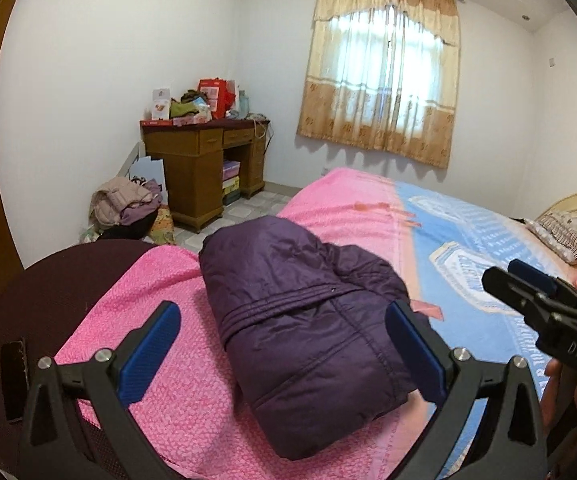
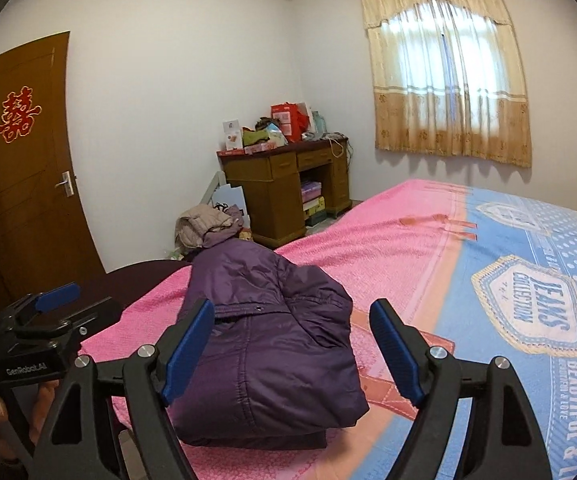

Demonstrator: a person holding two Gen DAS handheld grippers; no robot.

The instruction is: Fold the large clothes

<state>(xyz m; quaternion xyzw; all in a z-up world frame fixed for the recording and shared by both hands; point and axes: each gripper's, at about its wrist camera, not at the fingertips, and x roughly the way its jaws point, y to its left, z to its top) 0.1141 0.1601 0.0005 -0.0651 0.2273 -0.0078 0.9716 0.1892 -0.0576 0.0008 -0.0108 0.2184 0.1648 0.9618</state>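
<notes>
1. Folded dark purple padded jacket [image 1: 308, 332] lies as a compact bundle on the pink end of the bedspread, near the foot corner of the bed; I see a snap and a seam line across its top layer.
2. My left gripper [image 1: 282, 354] hangs above the jacket with its blue-padded fingers [image 1: 150, 354] spread wide to either side of the bundle; nothing sits between the pads and they touch no cloth.
3. My right gripper [image 2: 292, 350] also hovers over the jacket, jaws apart, its blue pads [image 2: 190, 350] clear of the fabric and holding nothing.
4. From the left wrist view the right gripper shows at the right edge, above the blue part of the pink-and-blue printed bedspread [image 1: 468, 248]; from the right wrist view the left gripper shows at the lower left, beside the bed's edge, with fingers of a hand under it.
5. Beyond the bed I see a brown wooden desk [image 2: 284, 196] against the far wall, its top piled with boxes and bags.
6. A heap of beige and purple clothes [image 2: 208, 228] sits on the floor just left of the desk.
7. A beige patterned curtain [image 2: 444, 68] covers the lit window, and a brown wooden door [image 2: 24, 168] with a red paper emblem stands at the left.
8. A patterned pillow [image 1: 564, 232] lies at the head of the bed in the left wrist view.
</notes>
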